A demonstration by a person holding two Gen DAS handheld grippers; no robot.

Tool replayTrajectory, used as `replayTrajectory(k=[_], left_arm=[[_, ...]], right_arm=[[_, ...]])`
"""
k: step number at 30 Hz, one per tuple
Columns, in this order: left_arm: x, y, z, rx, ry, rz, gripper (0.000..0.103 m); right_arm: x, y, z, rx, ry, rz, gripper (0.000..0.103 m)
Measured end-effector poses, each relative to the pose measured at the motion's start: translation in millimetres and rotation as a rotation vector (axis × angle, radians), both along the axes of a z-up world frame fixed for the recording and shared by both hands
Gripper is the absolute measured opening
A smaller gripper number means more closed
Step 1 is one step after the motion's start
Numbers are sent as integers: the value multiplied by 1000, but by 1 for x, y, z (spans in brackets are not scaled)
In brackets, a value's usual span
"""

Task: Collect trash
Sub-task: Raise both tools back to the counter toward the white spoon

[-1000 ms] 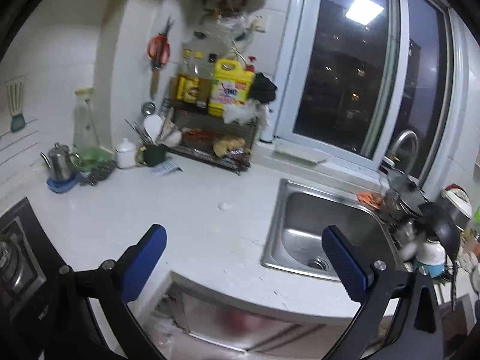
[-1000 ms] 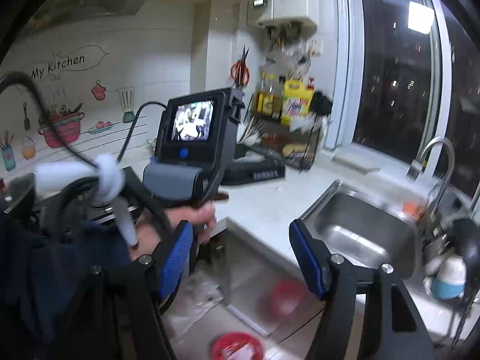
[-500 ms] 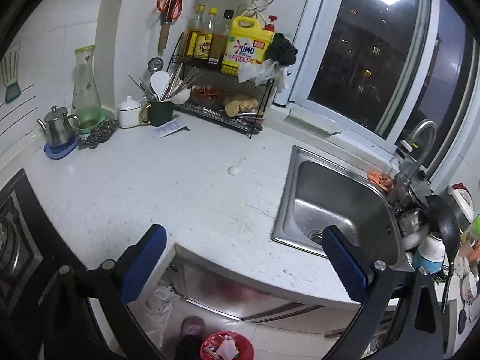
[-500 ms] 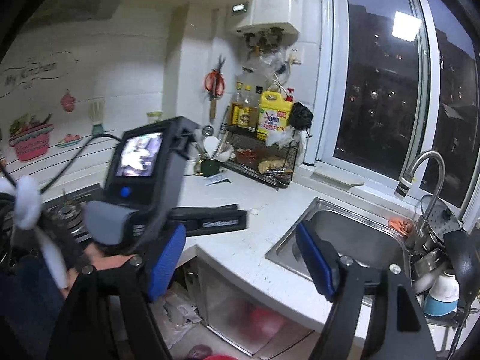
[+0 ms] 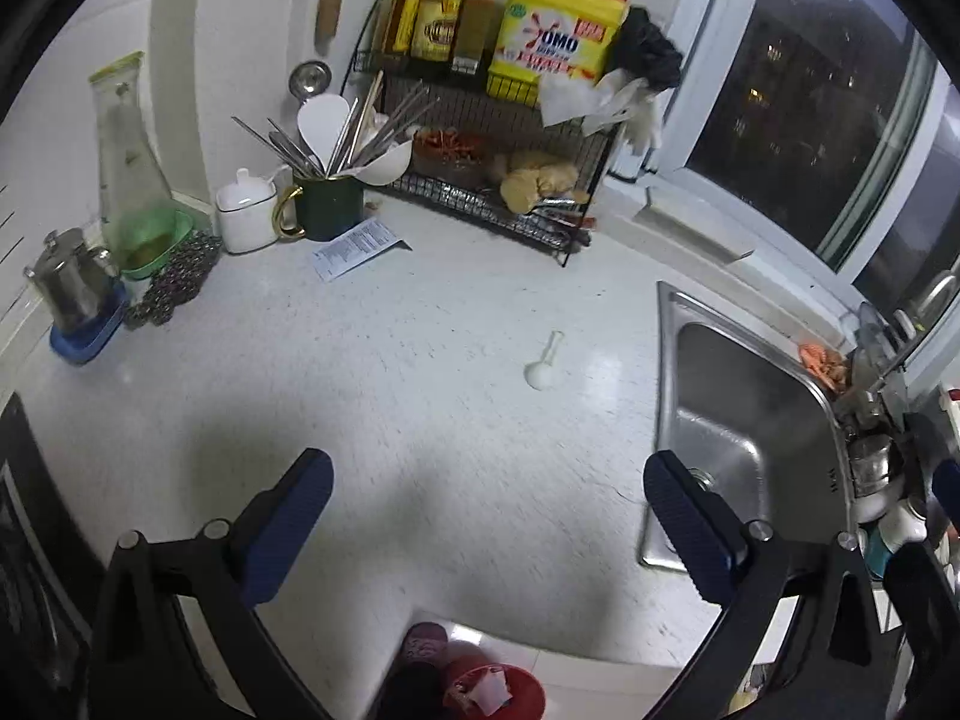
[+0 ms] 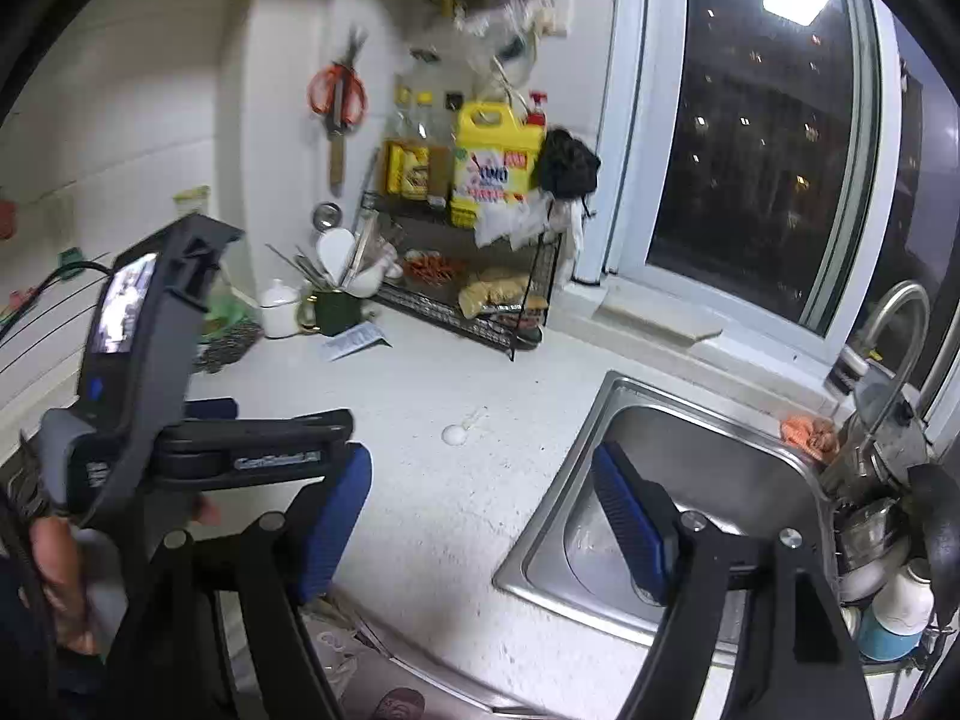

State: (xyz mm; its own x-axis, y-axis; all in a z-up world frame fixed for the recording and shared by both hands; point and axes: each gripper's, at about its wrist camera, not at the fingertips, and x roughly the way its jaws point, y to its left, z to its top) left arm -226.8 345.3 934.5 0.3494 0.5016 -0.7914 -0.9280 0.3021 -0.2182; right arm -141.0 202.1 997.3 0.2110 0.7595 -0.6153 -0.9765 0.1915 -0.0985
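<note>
A small white plastic scoop (image 5: 543, 367) lies on the white counter (image 5: 360, 408), left of the sink; it also shows in the right wrist view (image 6: 459, 429). A printed paper slip (image 5: 355, 248) lies by the green mug. A red bin (image 5: 492, 693) with scraps stands on the floor below the counter edge. My left gripper (image 5: 489, 498) is open and empty above the counter, short of the scoop. My right gripper (image 6: 480, 510) is open and empty over the counter edge; the left gripper's body (image 6: 198, 396) shows at its left.
A steel sink (image 5: 738, 432) is at the right, with dishes (image 5: 876, 480) beyond. A wire rack (image 5: 498, 180) with bottles and a yellow jug stands at the back. A mug of utensils (image 5: 327, 204), sugar pot, glass carafe (image 5: 129, 168) and small kettle (image 5: 72, 285) line the left wall.
Both grippers have moved forward and tilted down over the counter. The scoop and paper slip are now closer and larger. The left gripper has moved further left in the right wrist view.
</note>
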Motion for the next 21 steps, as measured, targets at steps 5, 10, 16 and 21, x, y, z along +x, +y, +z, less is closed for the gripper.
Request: replayTrajectory(k=[5, 10, 16, 21], left_arm=[[-4, 43, -14, -35, -26, -2, 103], [-9, 78, -27, -76, -65, -7, 103], [-9, 111, -44, -117, -75, -9, 103], [-6, 125, -55, -126, -57, -37, 103]], right_arm=[[10, 42, -19, -51, 1, -42, 79], [13, 78, -37, -95, 1, -74, 82], [10, 109, -58, -150, 15, -78, 82], [10, 128, -75, -198, 28, -80, 82]])
